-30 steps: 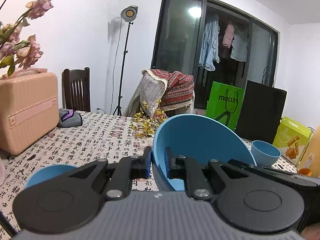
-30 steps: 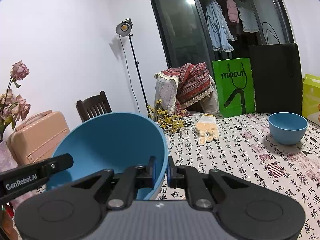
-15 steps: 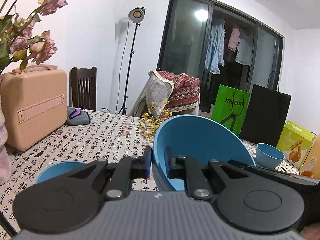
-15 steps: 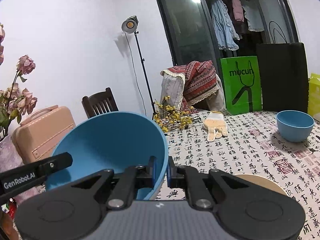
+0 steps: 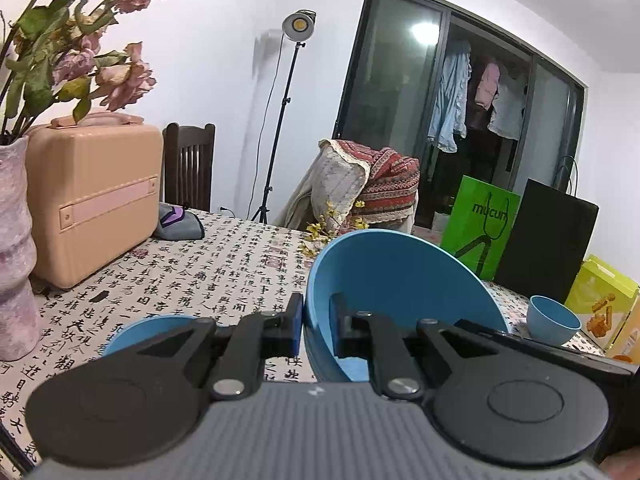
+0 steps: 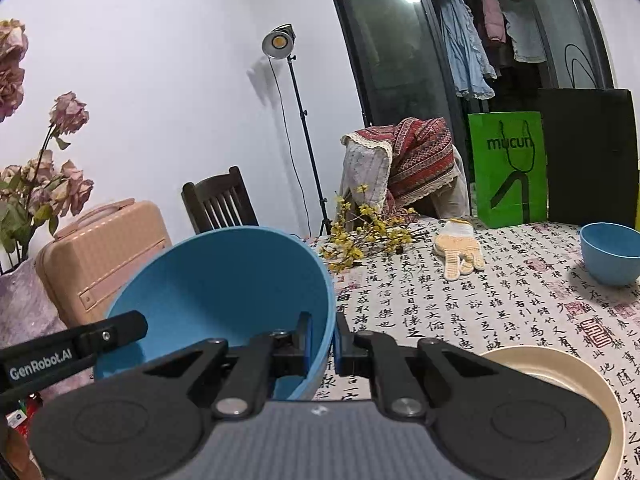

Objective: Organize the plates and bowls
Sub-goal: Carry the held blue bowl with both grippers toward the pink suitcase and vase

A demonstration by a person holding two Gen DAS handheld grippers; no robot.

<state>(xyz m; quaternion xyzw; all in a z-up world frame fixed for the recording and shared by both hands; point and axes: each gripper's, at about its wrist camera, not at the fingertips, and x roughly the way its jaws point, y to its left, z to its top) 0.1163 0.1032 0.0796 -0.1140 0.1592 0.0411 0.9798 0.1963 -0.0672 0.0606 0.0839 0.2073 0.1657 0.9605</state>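
A large blue bowl (image 5: 400, 280) hangs tilted above the table, held by both grippers. My left gripper (image 5: 316, 320) is shut on its left rim, and my right gripper (image 6: 323, 336) is shut on its right rim (image 6: 224, 288). The left gripper's finger labelled GenRobot.AI (image 6: 72, 348) shows at the bowl's far side in the right wrist view. Another blue dish (image 5: 152, 328) lies on the table below the left gripper, mostly hidden. A small blue bowl (image 6: 612, 252) stands at the far right. A beige plate (image 6: 560, 372) lies under the right gripper.
A pink suitcase (image 5: 96, 200) and a vase of dried roses (image 5: 12, 260) stand at the left. Yellow flower sprigs (image 6: 368, 236) and a glove (image 6: 460, 248) lie mid-table. Green (image 6: 508, 168) and black bags stand at the back, with a yellow box (image 5: 600, 300) at the right.
Both grippers have carried the large blue bowl together across the table, still shut on its rim. The vase has entered the left view and the beige plate the right view.
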